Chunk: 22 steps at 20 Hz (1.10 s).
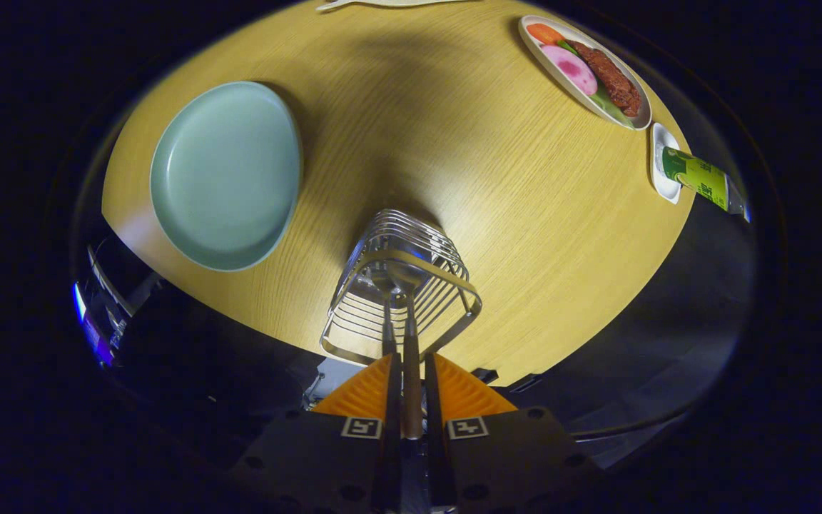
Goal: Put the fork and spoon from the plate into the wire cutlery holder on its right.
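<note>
Plate left of wire cutlery holder, both on table.

The pale green plate lies bare on the wooden bench, left of the wire cutlery holder. The holder — a chrome basket of thin horizontal wires — stands upright just ahead of the jaws. Inside it sit two metal utensils; the spoon has its bowl down in the basket and its handle pinched between the closed jaws, the other utensil's handle just beside it.
</note>
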Tool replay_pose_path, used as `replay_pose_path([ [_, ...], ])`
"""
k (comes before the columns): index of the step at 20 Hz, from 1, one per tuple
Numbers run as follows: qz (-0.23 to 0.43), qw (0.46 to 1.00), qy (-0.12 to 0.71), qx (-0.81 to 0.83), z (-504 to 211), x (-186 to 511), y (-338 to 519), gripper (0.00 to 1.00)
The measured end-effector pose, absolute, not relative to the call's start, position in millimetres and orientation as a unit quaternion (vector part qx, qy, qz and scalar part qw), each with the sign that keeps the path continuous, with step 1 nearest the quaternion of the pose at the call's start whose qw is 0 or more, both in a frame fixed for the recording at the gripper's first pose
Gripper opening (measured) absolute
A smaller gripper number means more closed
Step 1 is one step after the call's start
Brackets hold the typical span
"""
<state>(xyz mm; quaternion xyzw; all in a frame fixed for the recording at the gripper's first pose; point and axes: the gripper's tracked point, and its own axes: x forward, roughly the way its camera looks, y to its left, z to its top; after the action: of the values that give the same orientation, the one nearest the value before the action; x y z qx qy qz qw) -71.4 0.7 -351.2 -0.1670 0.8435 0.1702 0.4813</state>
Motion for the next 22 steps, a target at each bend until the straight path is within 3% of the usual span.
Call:
replay_pose_path([
  [1, 0.173, 0.491, 0.839, -0.162, -351, -70, 0, 0.35],
  [2, 0.178, 0.500, 0.834, -0.151, -349, -71, 0, 0.44],
  [5, 0.182, 0.541, 0.812, -0.123, -341, -66, 2, 0.84],
  [16, 0.100, 0.762, 0.638, 0.038, -293, -37, -3, 0.98],
  [22, 0.057, 0.833, 0.538, 0.120, -251, -19, 5, 0.98],
])
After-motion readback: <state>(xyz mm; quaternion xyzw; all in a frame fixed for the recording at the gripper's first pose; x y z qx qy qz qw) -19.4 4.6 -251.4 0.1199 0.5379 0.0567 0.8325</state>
